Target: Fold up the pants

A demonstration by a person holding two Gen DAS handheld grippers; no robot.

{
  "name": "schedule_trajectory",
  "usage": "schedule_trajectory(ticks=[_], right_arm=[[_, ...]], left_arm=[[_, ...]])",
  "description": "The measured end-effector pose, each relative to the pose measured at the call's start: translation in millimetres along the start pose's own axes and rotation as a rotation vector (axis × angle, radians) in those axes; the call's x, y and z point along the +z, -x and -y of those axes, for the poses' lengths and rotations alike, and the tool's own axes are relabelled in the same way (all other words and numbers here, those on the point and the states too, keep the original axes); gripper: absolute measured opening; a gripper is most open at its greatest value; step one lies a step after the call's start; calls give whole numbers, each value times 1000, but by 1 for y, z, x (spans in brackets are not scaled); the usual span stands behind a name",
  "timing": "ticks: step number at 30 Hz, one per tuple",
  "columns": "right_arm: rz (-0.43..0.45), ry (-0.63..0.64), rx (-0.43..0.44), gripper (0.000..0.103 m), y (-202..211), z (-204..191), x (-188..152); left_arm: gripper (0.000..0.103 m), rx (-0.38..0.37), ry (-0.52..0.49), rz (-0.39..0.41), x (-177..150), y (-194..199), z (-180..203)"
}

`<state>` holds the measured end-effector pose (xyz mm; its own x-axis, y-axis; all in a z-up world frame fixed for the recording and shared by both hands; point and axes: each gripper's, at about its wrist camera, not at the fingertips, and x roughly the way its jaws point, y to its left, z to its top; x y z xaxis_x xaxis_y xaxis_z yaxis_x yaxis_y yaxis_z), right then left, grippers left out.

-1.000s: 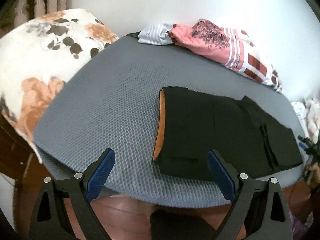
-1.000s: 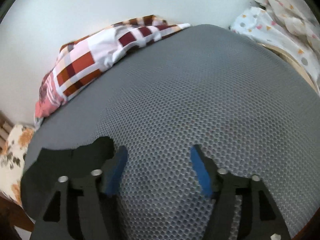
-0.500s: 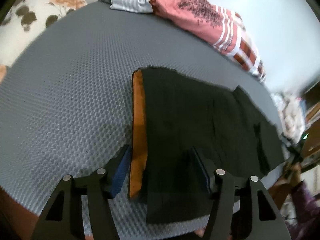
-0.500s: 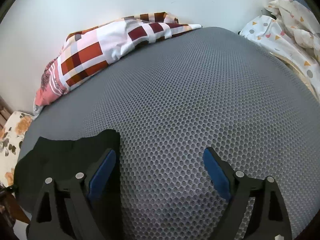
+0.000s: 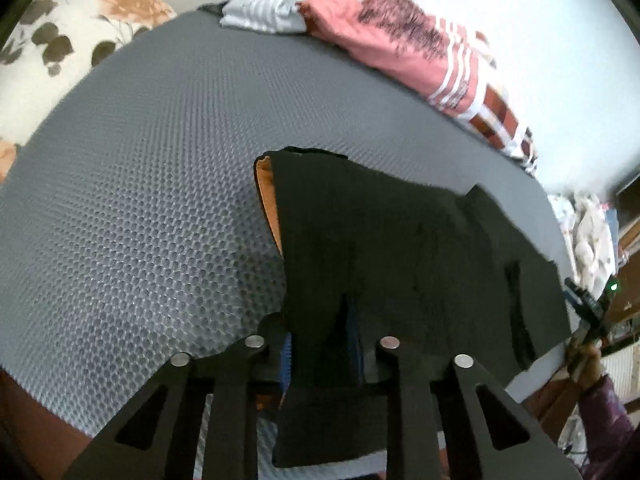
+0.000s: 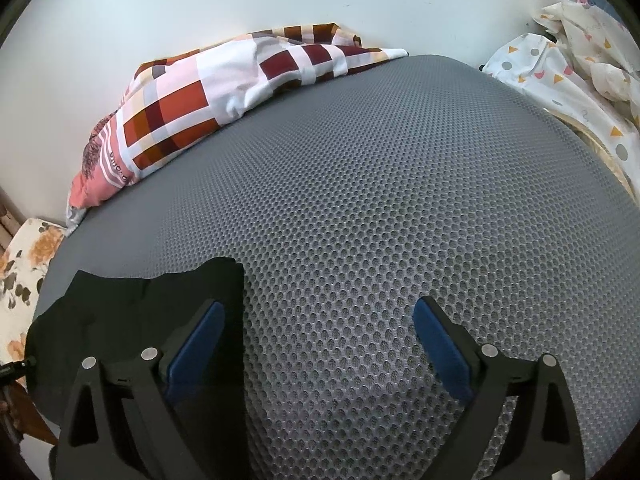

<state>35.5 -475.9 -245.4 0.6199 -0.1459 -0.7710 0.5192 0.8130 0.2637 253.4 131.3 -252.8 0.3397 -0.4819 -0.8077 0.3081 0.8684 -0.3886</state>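
Pants (image 5: 400, 248) hem between pinched left claw (image 5: 320, 340); right claw (image 6: 316, 344) agape.

Black pants (image 5: 392, 248), folded, flat across centre and right of the left wrist frame.
Orange lining showing along the left edge; near corner lifted and bunched at lower centre. Seen again as a dark, wrinkled patch at lower left of the right wrist frame.
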Motion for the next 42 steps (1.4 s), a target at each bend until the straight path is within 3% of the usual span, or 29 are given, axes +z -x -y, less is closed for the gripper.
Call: schedule_trajectory(ticks=[4, 7, 10, 12, 15, 18, 22, 23, 26, 27, 28, 31, 36, 40, 42], right_arm=[[4, -36, 29, 93, 1, 6, 4], [35, -154, 75, 73, 15, 10, 7], [38, -270, 324, 73, 32, -8, -1], [-43, -287, 521, 73, 27, -40, -15], [-192, -259, 742, 73, 14, -97, -40], [-290, -271, 883, 73, 2, -129, -58], [-358, -261, 923, 73, -11, -145, -68], [-366, -256, 888, 74, -16, -144, -67], [-388, -300, 908, 74, -27, -139, -70], [-388, -315, 918, 74, -29, -137, -69], [-390, -328, 929, 74, -31, -137, -68], [-396, -341, 948, 84, -33, -135, -60], [-429, -351, 933, 87, -41, -141, -60], [-463, -290, 862, 87, -43, -153, -57], [-485, -245, 794, 82, -48, -161, -58]], left_arm=[[17, -44, -10, 64, 1, 35, 38], [17, -82, -62, 87, -1, 57, 83], [17, -153, -118, 85, -6, 70, 141], [17, -208, -147, 84, -8, 68, 178], [17, -297, -176, 56, -3, 47, 230], [17, -378, -160, 4, -2, 9, 264], [17, -466, -228, 0, -14, -16, 297], [17, -470, -235, 13, -14, -13, 300], [20, -464, -260, 60, -12, 5, 304], [29, -437, -263, 89, -11, 15, 299], [44, -398, -265, 110, -12, 22, 296], [62, -340, -247, 173, -21, 42, 273], [65, -268, -136, 152, -47, 45, 218], [65, -233, -40, 121, -70, 36, 184], [65, -235, 0, 98, -78, 31, 172]])
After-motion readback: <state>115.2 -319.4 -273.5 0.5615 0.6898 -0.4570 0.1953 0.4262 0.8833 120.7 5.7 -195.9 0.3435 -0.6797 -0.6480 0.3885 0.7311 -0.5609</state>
